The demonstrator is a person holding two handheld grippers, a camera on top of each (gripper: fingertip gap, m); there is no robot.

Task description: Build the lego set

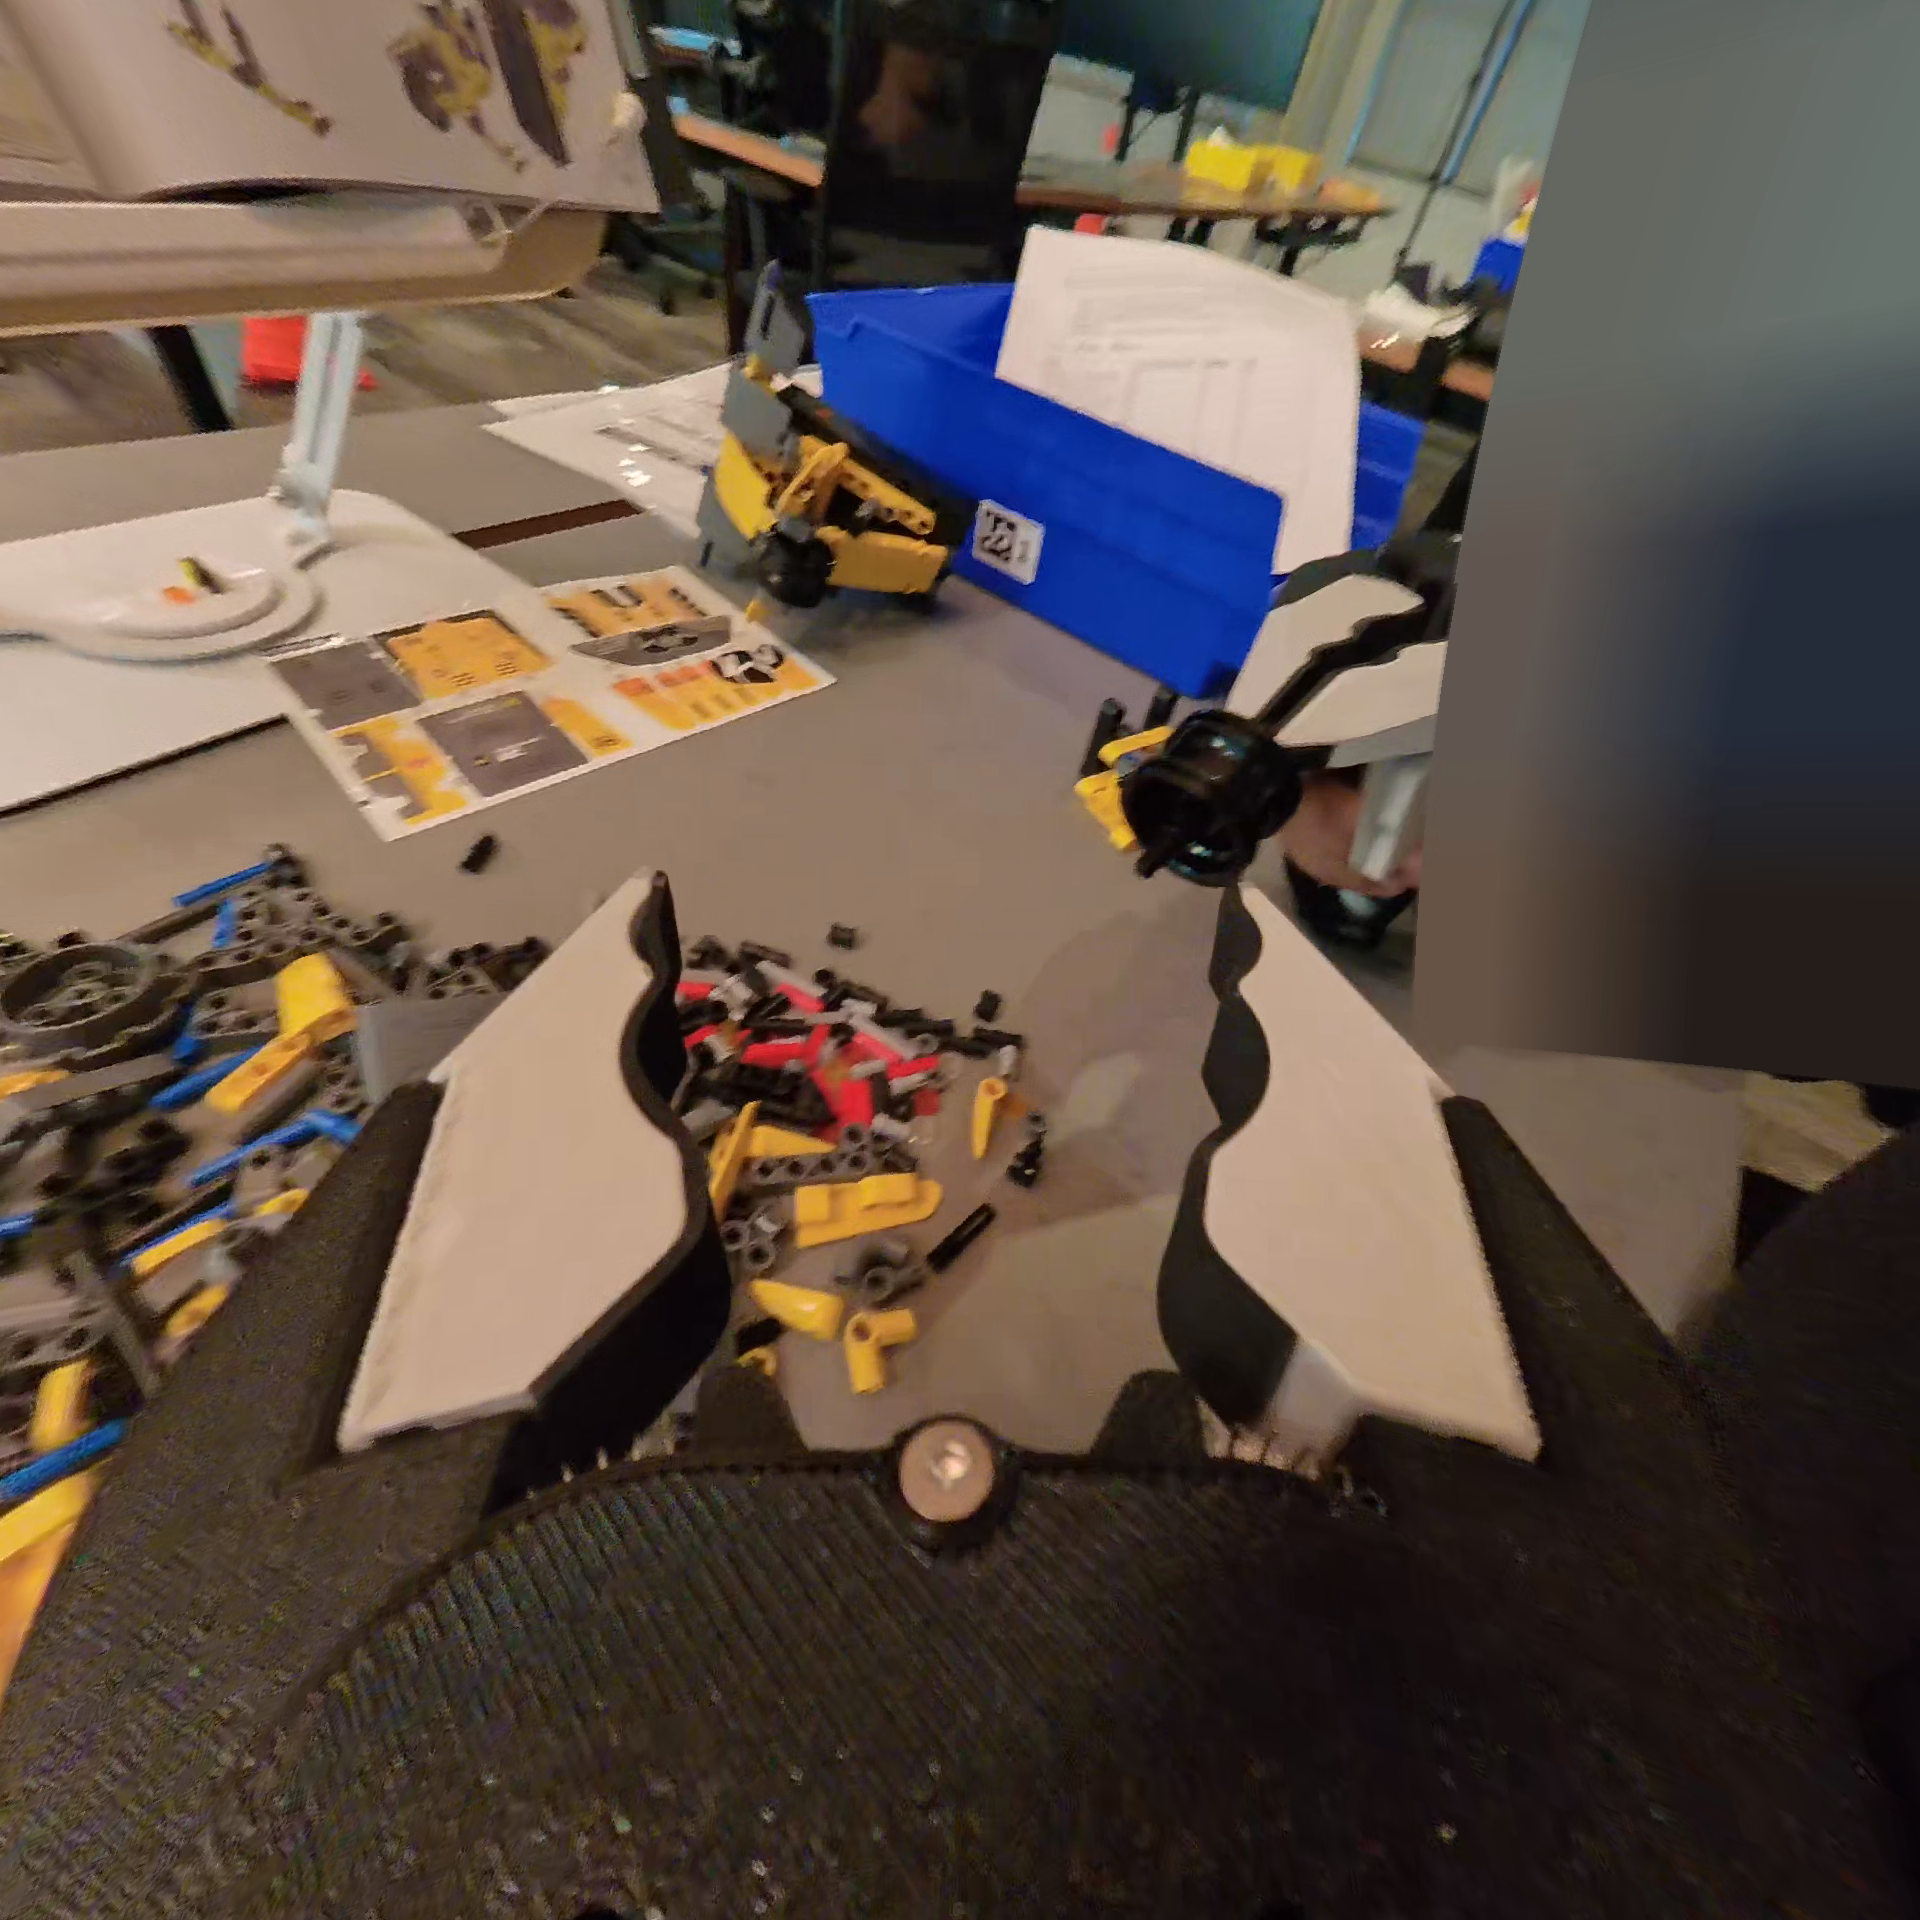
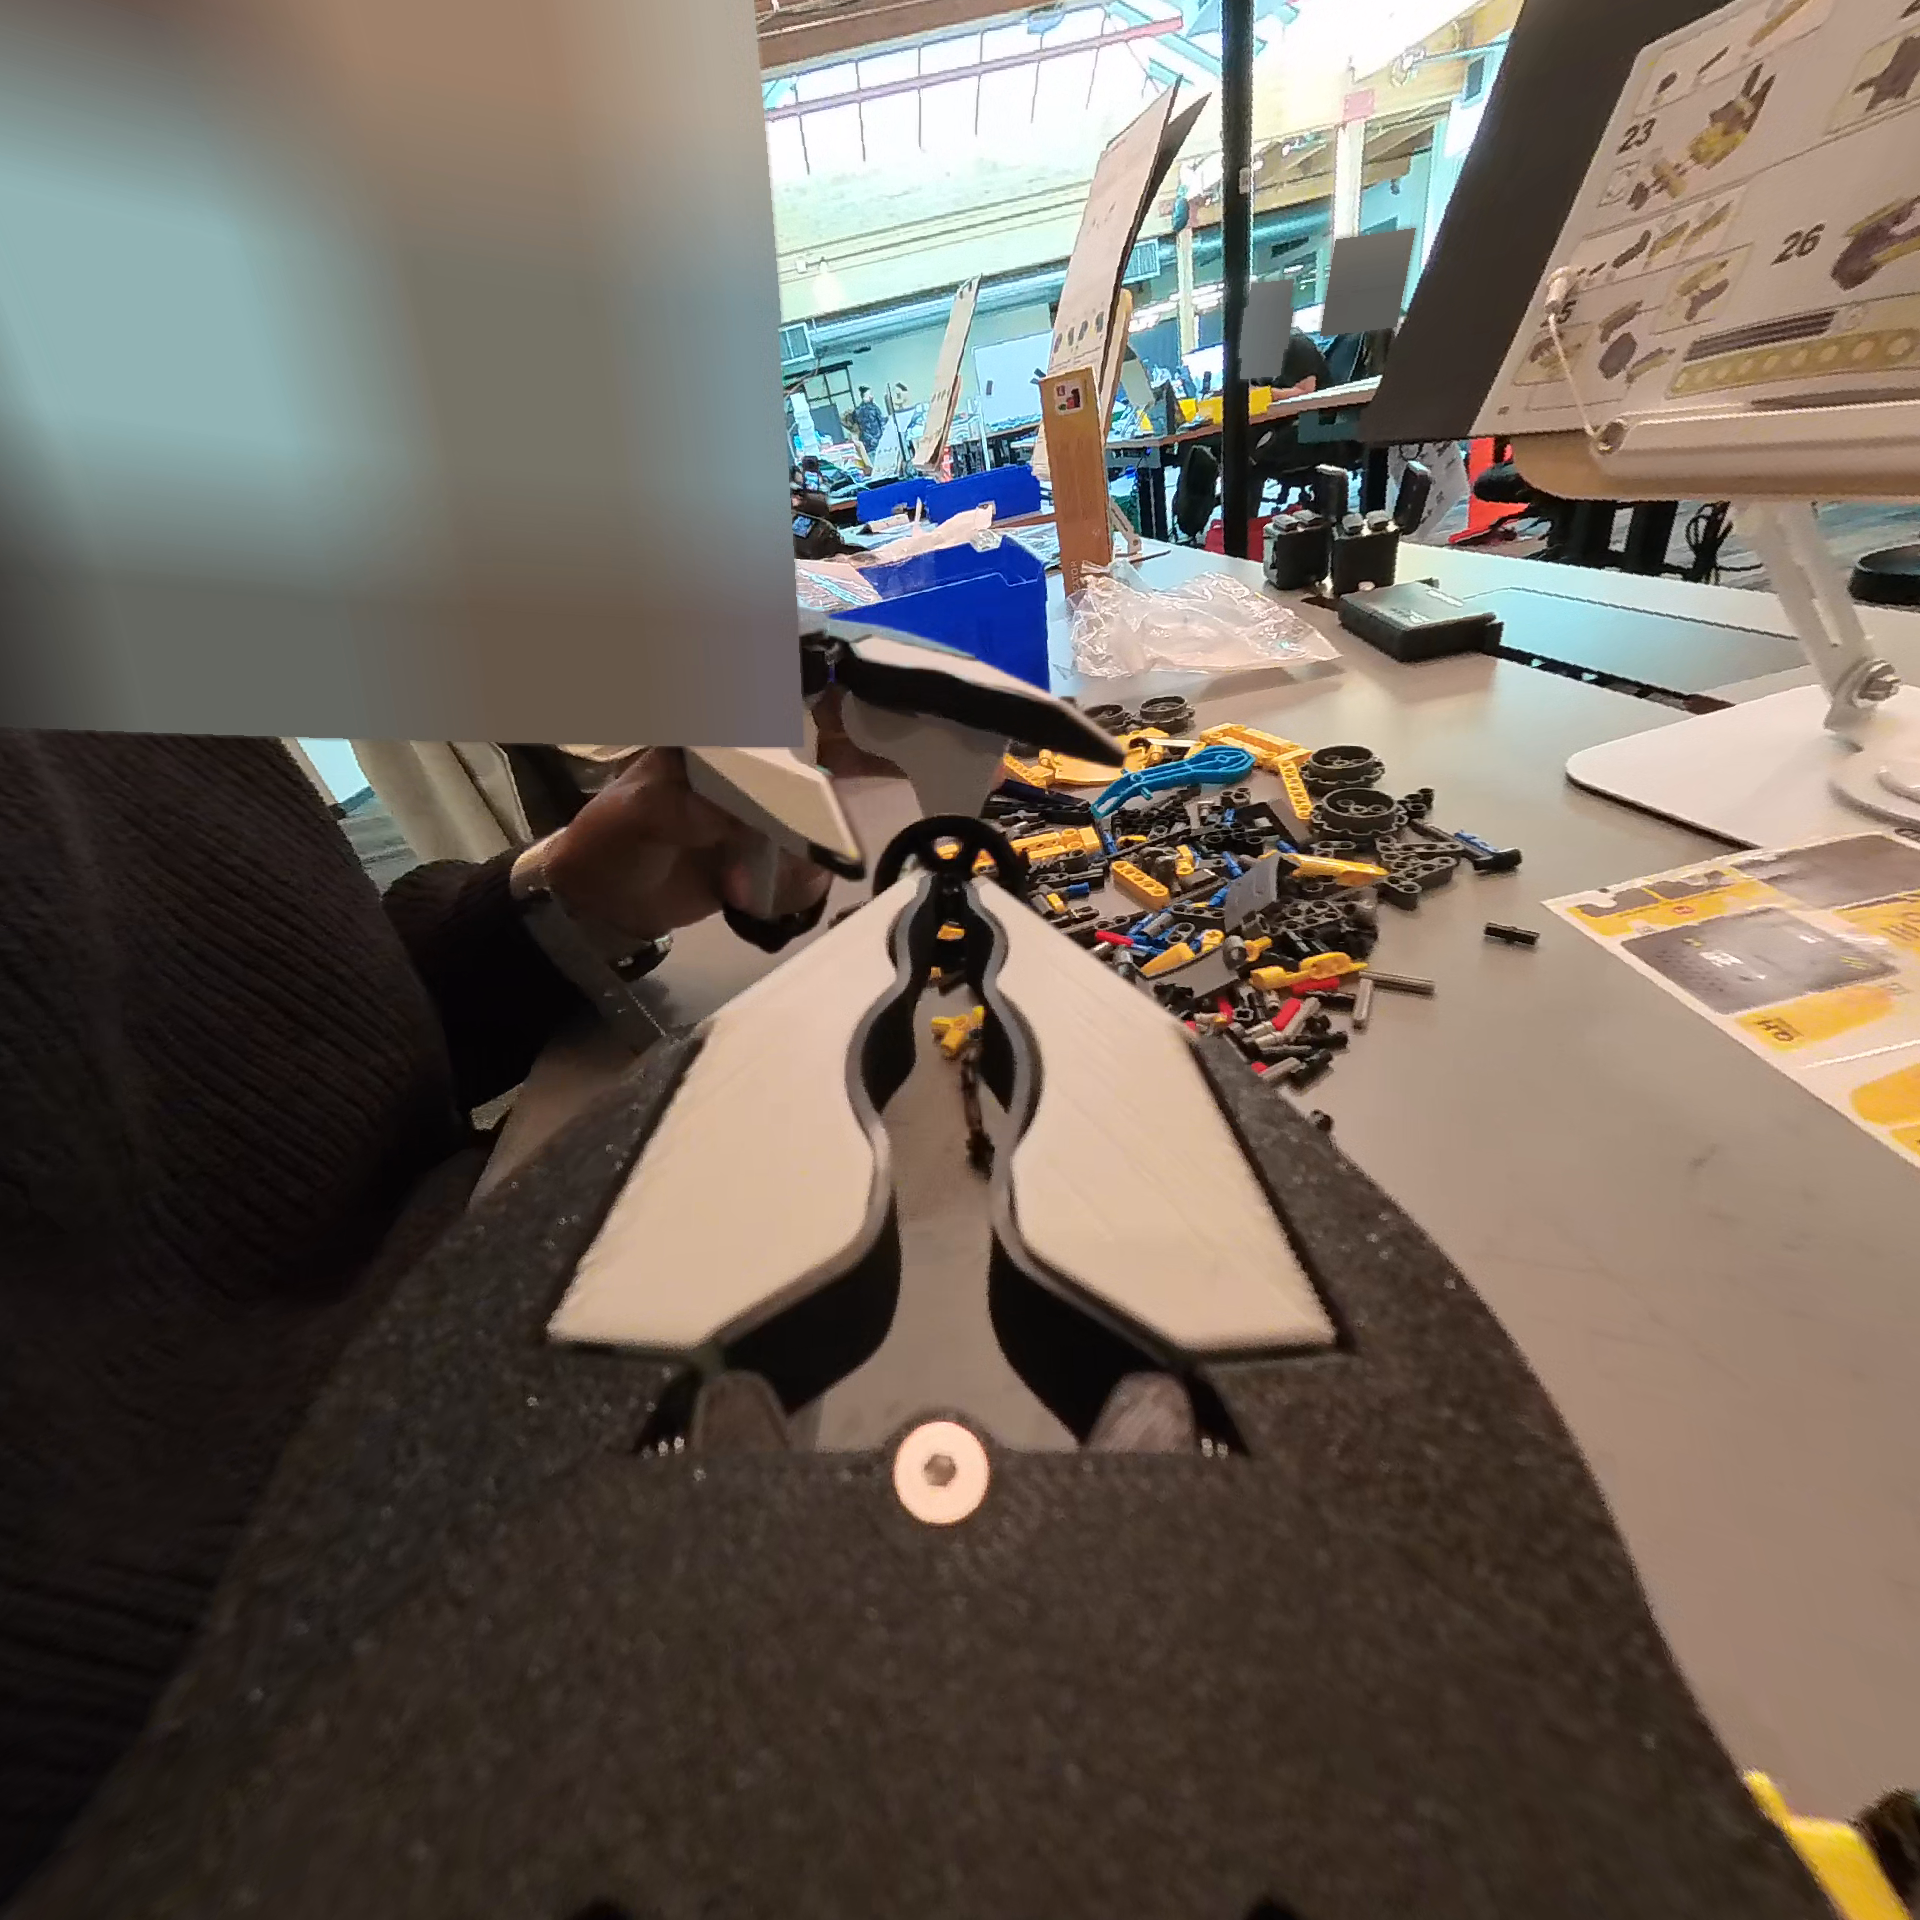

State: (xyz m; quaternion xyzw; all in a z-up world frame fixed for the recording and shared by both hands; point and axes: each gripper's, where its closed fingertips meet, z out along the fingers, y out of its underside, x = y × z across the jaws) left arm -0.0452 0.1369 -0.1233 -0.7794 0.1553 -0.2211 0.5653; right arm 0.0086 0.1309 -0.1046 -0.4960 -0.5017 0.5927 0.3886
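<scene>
Between the nearly closed fingers of the right gripper [image 2: 943, 883], a small black wheel assembly [image 2: 942, 854] is pinched, raised off the grey table [image 2: 1507, 1195]. The left gripper [image 1: 940, 914] is spread wide and empty above the loose building pieces [image 1: 831, 1091]. The pinch is best kept steady and centred. Farther off, a partly built yellow model [image 1: 831, 509] sits against a blue bin [image 1: 1091, 499]. What the wheel carries behind it is hidden.

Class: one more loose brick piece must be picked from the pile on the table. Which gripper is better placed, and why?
Left. The left gripper is open and empty above the loose pieces. The right gripper is shut on a small black wheel assembly.
</scene>
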